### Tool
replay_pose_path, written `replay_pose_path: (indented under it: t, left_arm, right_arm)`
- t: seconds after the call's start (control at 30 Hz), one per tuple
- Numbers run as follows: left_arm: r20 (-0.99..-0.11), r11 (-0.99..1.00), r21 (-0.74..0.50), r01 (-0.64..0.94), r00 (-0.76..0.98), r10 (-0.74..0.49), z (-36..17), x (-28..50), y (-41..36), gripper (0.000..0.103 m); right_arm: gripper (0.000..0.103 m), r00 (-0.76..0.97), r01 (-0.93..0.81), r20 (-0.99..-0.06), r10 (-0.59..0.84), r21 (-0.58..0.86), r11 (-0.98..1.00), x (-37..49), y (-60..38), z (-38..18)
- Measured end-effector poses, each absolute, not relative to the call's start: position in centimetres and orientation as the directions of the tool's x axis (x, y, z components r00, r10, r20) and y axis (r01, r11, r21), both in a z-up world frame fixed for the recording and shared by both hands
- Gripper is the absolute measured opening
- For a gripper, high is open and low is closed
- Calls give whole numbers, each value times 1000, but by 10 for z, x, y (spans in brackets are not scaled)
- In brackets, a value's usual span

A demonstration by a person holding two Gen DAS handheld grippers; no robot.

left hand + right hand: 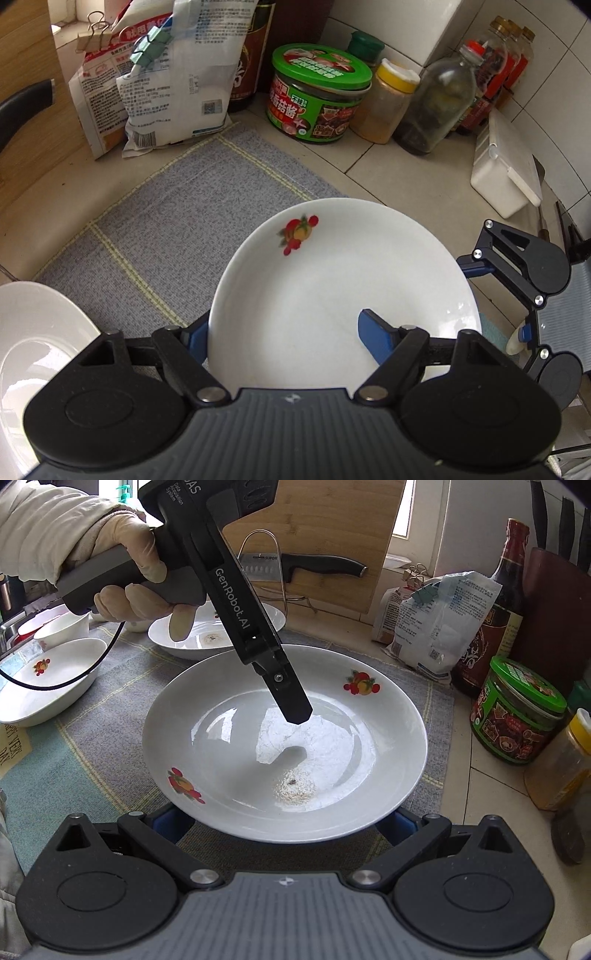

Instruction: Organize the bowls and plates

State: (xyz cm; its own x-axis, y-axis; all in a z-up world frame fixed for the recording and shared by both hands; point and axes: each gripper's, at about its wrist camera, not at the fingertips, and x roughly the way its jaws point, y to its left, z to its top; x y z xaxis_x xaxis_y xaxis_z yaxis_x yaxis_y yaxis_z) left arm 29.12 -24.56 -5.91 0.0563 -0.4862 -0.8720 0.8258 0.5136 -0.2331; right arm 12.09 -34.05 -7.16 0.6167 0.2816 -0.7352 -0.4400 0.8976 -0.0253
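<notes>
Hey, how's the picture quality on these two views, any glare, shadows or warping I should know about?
Left wrist view: soft, even light, the plate nearly featureless white, the counter tiles bowed by the fisheye, corners dark. Right wrist view: bright window glare across the plate's centre, a small shadow beneath the left gripper, the bottle leaning with the curve.

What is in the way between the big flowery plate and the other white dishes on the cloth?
Nothing visible. The big plate, its rim between the left gripper's jaws, has only bare cloth between it and the oval dish; the round plate lies just behind its rim.
</notes>
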Motion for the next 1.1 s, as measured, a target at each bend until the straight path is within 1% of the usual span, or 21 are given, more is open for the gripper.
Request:
replay_pose_path:
  t: [0.43,1.03,1.1]
  left_arm:
    - [-865,494,-232,838,54,-499,-70,305,-270,79]
    - [-866,495,-208,843,76,-494,-78,311,-277,79]
    - [-866,493,-196,847,86,-492,-77,309,-276,81]
  right_arm:
    - [103,607,-416,-751,259,-22,909,139,-363,-82]
    - [103,608,-404,-756,243,-31,914,147,-371,-89]
    - [103,609,-401,-757,237,-36,916,147,-370,-89]
